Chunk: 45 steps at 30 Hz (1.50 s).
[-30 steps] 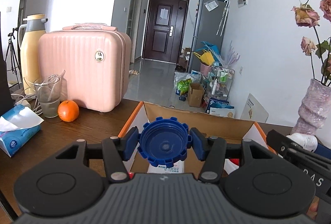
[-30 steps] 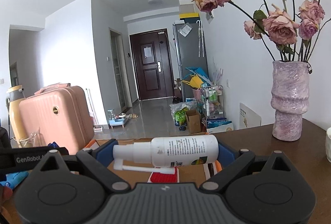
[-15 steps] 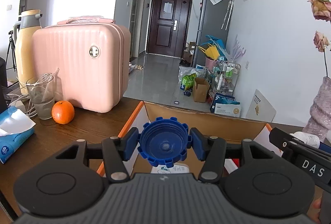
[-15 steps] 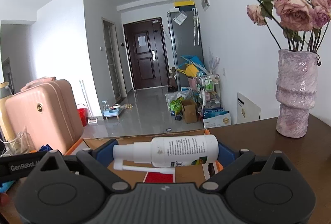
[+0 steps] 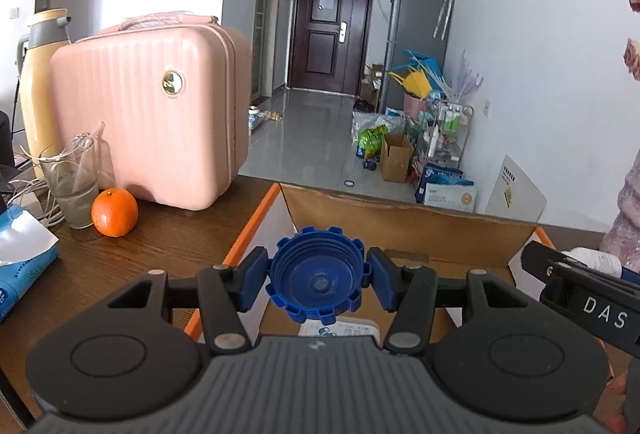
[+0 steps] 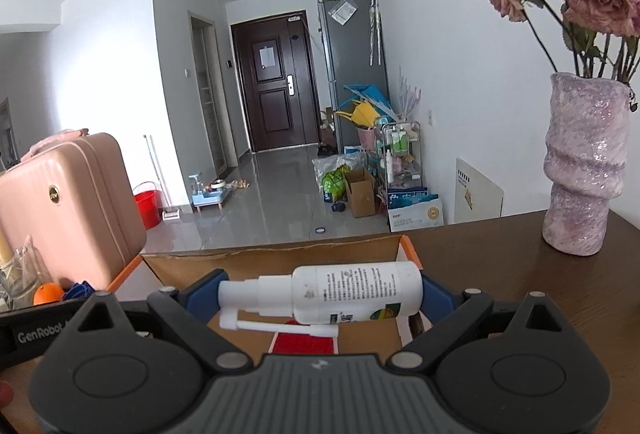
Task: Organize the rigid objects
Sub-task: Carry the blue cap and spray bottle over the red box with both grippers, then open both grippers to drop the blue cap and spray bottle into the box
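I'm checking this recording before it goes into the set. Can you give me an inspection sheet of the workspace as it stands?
Surface: dark brown wooden table.
Job's things: open cardboard box with orange edges; ridged blue plastic cap; white plastic spray bottle.
Clutter: pink hard-shell case, orange, clear glass, blue tissue pack, cream thermos jug, lilac vase of dried roses.
Grippers: left gripper shut on cap; right gripper shut on bottle.
Cables: white cords by the glass.
Surroundings: hallway, dark door, floor clutter.
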Tool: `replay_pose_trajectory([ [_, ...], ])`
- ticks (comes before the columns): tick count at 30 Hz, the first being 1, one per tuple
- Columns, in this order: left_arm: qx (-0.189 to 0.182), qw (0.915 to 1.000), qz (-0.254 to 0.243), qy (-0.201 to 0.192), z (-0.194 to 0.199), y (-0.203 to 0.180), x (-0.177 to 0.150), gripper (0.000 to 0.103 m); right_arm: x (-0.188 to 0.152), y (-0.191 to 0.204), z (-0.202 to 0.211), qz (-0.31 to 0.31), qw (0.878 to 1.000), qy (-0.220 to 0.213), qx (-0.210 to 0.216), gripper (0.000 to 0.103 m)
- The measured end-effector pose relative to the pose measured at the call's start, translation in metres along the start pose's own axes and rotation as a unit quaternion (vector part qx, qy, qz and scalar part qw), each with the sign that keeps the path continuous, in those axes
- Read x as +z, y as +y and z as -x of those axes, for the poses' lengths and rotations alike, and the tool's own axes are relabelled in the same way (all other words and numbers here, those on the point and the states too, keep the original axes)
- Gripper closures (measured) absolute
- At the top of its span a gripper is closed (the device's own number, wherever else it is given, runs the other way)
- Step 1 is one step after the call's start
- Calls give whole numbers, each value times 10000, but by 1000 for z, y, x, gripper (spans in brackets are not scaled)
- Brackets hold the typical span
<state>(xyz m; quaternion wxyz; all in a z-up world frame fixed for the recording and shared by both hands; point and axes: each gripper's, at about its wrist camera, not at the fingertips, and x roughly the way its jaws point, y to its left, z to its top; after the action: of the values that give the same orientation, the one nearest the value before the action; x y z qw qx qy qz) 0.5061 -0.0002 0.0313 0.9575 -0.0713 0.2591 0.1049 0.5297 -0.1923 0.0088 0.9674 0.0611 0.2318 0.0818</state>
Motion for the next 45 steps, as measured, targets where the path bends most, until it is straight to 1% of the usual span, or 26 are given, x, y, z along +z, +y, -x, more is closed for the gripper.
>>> replay_pose_trajectory([
  [2,-34,10000,-5,77,-2,0,-1,46,0,0,-1,-15,10000,18,-69,4],
  [3,-21,9999,-15,120,-3,0,-2,36,1,-1,-1,-19,9999,24,-135,0],
  [4,9,9999,-30,143,-3,0,-2,18,1,-2,-1,-33,9998,25,-184,0],
  [7,262,9996,-75,11,1,-1,-2,2,2,-4,-1,-88,9997,93,-193,0],
  [8,287,9996,-56,18,1,0,-2,0,1,-4,-1,-98,9997,119,-198,0],
  [16,328,9993,23,172,-1,3,-2,0,0,-5,-1,-80,9997,142,-189,0],
  [26,279,9994,63,181,3,5,-4,0,3,-2,8,-78,9998,54,-167,0],
  [32,212,9998,10,44,20,7,-6,0,3,4,28,4,9999,-133,-109,0],
  [37,110,9999,3,-59,37,13,-9,0,3,4,46,98,9997,-201,-126,0],
  [45,39,9997,-126,-216,64,26,-21,0,-6,5,80,275,9991,-331,-4,0],
])
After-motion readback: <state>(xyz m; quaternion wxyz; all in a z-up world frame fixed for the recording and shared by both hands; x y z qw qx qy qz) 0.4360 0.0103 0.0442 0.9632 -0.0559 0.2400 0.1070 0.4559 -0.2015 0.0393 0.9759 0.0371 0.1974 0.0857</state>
